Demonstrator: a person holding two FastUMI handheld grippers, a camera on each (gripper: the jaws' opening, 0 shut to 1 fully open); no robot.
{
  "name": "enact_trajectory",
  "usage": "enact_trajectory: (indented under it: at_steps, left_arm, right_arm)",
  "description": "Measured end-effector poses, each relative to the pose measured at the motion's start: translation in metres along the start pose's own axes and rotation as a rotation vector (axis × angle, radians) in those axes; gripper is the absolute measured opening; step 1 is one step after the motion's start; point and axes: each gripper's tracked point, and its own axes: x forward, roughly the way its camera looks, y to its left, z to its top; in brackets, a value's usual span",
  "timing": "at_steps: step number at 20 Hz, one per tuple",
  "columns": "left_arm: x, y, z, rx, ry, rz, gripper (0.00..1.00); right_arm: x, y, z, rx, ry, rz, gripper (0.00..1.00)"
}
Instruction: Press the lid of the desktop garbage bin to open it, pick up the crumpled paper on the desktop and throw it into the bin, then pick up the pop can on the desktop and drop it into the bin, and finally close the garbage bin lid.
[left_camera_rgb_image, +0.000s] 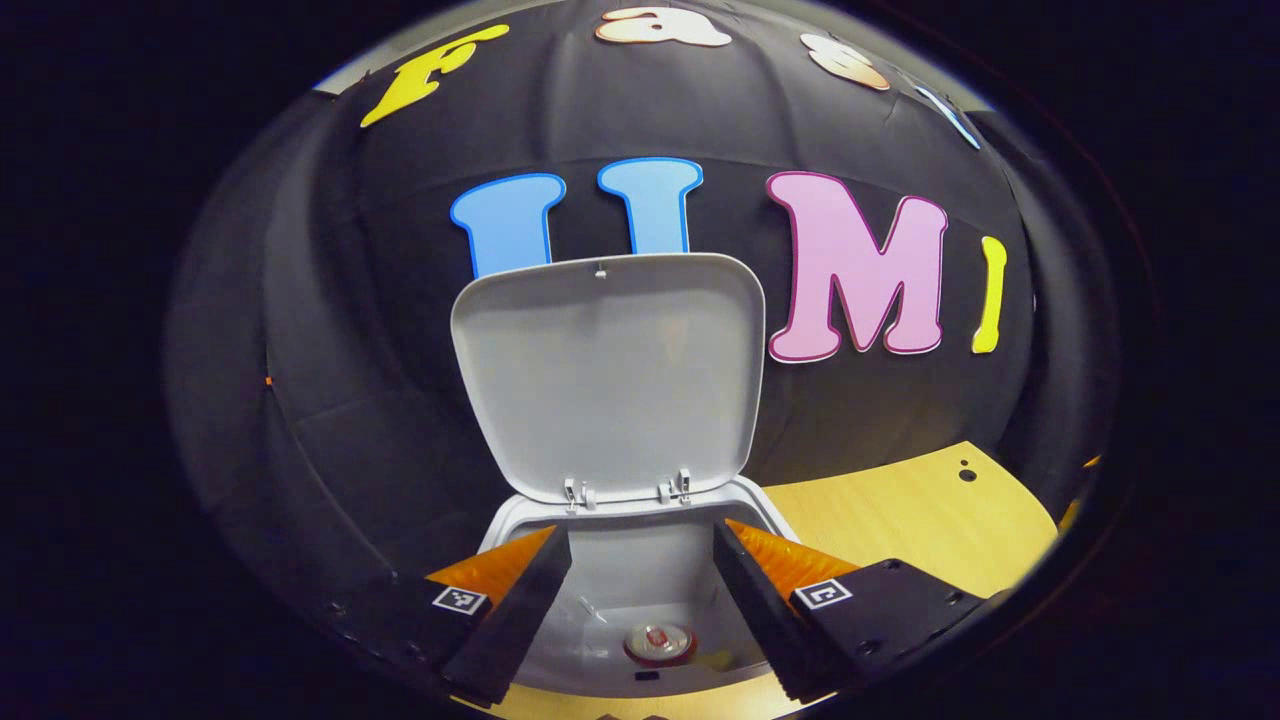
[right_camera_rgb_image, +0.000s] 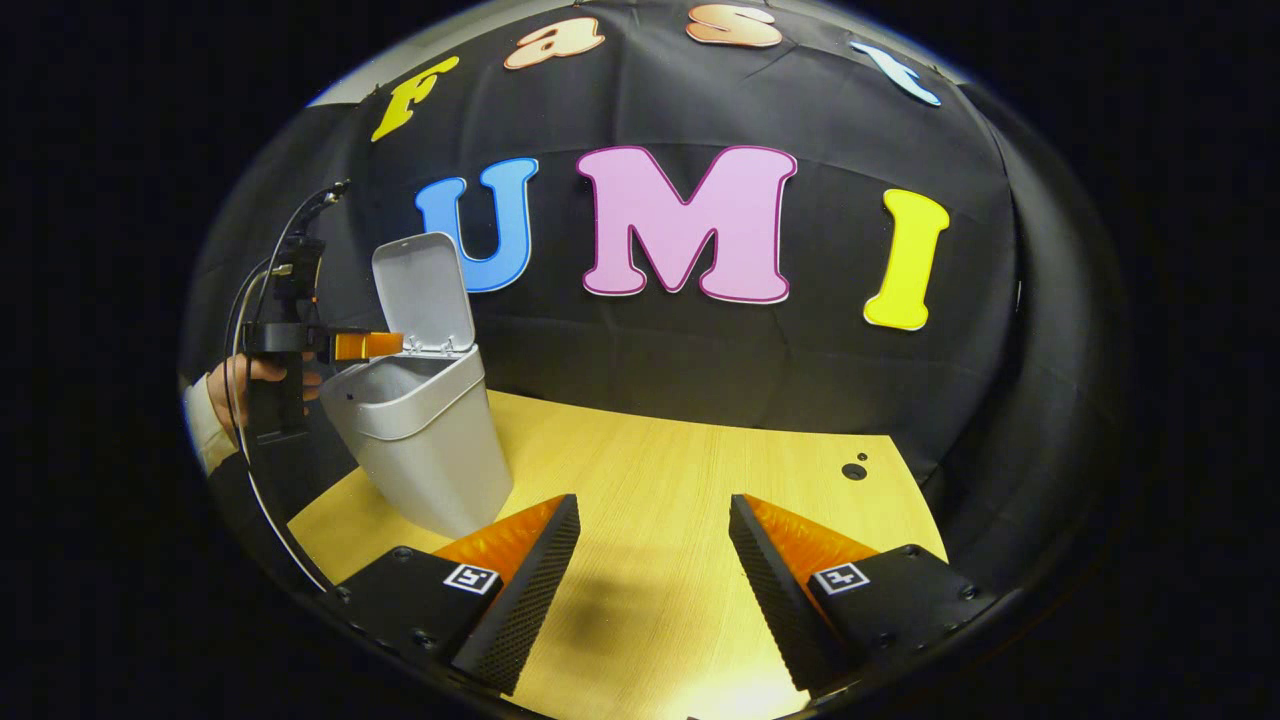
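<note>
I am holding the left gripper (left_camera_rgb_image: 640, 560) directly over the open mouth of the garbage bin (left_camera_rgb_image: 640, 590), fingers spread wide with nothing between them. Looking down between them in the left gripper view, I am seeing the pop can (left_camera_rgb_image: 659, 642) already at the bottom of the bin, standing on end with its top facing up toward the camera, so its long axis is running vertically. Something pale is lying beside it — possibly the crumpled paper, but I cannot tell.

The lid (left_camera_rgb_image: 608, 375) is standing upright behind the opening, hinged at the far rim, its inner face turned toward the left gripper. That is the relation the next move depends on: the lid is lying just beyond and above the left fingers, so its free top edge has to come forward and down toward me. In the right gripper view the left gripper (right_camera_rgb_image: 385, 345) is sitting at the bin's rim just in front of the lid (right_camera_rgb_image: 425, 290), held by a hand (right_camera_rgb_image: 245, 380).

The right gripper (right_camera_rgb_image: 655, 590) is hovering over the bare desktop (right_camera_rgb_image: 680, 470), fingers spread and empty, well apart from the bin (right_camera_rgb_image: 425, 440). I am judging the left gripper much the nearer, so closing falls to it. Only the lid closing appears to remain.
</note>
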Motion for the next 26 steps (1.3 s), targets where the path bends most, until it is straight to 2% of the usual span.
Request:
enact_trajectory:
  at_steps: [4,6,10,14,15,18,19,22,26]
  left_arm:
    - [-0.012,-0.005,0.052,-0.076,-0.109,-0.032,0.95]
    - [-0.012,0.0,0.081,-0.08,-0.15,-0.032,0.94]
    - [-0.001,0.023,0.137,-0.049,-0.219,0.013,0.94]
    - [0.016,0.044,0.173,-0.029,-0.26,0.075,0.94]
    - [0.023,0.042,0.176,-0.032,-0.262,0.066,0.93]
    - [0.045,0.052,0.182,0.063,-0.262,0.088,0.92]
    - [0.053,0.049,0.179,0.064,-0.242,0.069,0.92]
    - [0.064,0.045,0.16,0.012,-0.159,0.041,0.93]
    - [0.044,0.032,0.113,-0.068,0.002,-0.001,0.92]
  right_arm:
    - [-0.001,-0.01,-0.007,0.008,0.01,-0.005,0.97]
    - [-0.002,-0.012,-0.009,0.012,0.012,-0.002,0.97]
    - [-0.002,-0.009,-0.006,0.001,0.003,0.019,0.98]
    - [-0.002,-0.003,-0.002,0.02,-0.006,0.04,0.98]
    - [-0.002,-0.002,0.002,0.029,-0.017,0.045,0.97]
    - [-0.005,-0.004,0.007,0.028,-0.031,0.041,0.97]
    - [-0.004,-0.005,0.008,0.03,-0.033,0.041,0.98]
    - [-0.005,-0.006,0.005,0.031,-0.022,0.041,0.97]
    - [-0.004,-0.001,0.006,0.034,-0.022,0.051,0.97]
